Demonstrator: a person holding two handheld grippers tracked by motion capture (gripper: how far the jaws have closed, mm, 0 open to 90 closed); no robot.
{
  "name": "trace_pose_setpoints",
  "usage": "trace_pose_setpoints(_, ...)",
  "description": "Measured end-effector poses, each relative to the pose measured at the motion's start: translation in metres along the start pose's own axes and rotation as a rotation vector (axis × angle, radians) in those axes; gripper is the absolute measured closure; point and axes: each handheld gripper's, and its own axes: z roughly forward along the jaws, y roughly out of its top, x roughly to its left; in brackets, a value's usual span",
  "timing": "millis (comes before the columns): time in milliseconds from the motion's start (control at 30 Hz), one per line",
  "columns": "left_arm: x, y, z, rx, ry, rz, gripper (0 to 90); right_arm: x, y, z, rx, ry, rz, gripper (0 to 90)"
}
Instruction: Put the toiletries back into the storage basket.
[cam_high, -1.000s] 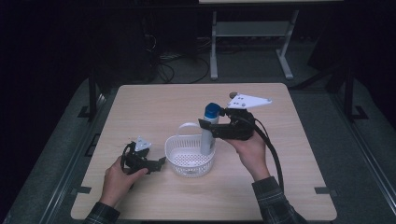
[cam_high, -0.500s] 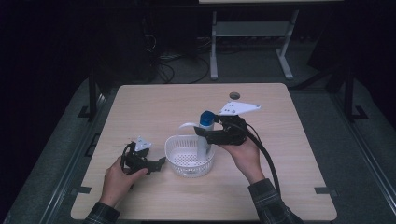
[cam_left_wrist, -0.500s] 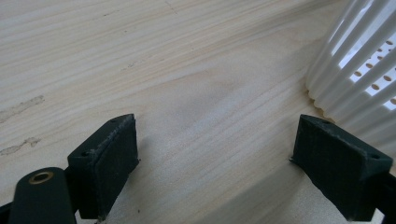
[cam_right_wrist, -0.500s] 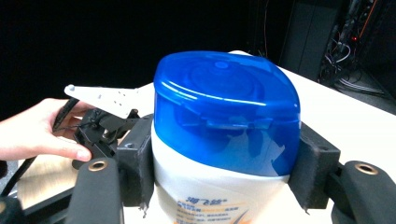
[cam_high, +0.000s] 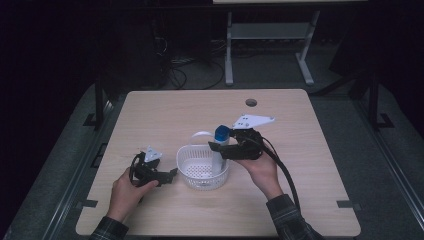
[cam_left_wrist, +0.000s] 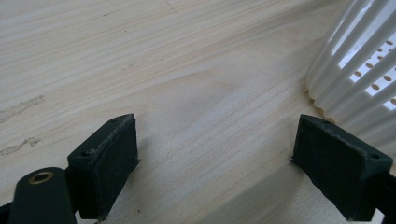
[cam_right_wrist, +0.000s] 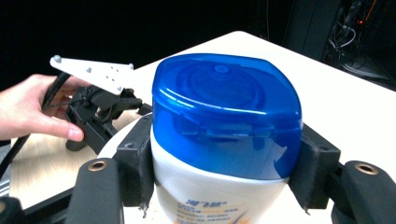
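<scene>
White plastic is the material of both working things: 1 perforated basket (cam_high: 203, 169) and 1 bottle (cam_high: 220, 150) with a blue flip cap (cam_right_wrist: 227, 112). The basket sits on the wooden table (cam_high: 165, 110) nearer its front edge than its back, about midway between the left and right edges.

The right gripper (cam_high: 216, 147) pinches the bottle just below the cap, its 2 black pads pressed to opposite sides of the neck, as the right gripper view shows clearly. In the high view the bottle stands upright with its lower part already inside the basket, against the wall on the right-hand side. Whether its base rests on the perforated floor I cannot tell.

The left gripper (cam_high: 172, 173) lies low on the table just left of the basket, held in the person's left hand (cam_high: 125, 192). Its jaws are spread wide with nothing but bare wood between them, and the ribbed basket wall (cam_left_wrist: 359, 60) stands just beside 1 jaw without being gripped.

By my judgement the work is close to its end: the bottle has been brought over and is mostly into the basket. What remains is to settle it fully on the bottom, loosen the right jaws and draw that hand clear without tipping the bottle or dragging the light basket along.

Count: 1 basket, 1 bottle, 2 grippers, 1 table, and 1 round hole (cam_high: 251, 102) near the table's back edge.
</scene>
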Motion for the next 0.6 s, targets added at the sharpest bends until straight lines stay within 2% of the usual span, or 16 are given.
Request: trace_pose_setpoints(600, 0.0, 0.0, 0.0, -0.003, -0.001, -0.003, 13.1, 0.0, -0.02, 0.009, 0.054, -0.001, -0.003, 35.0)
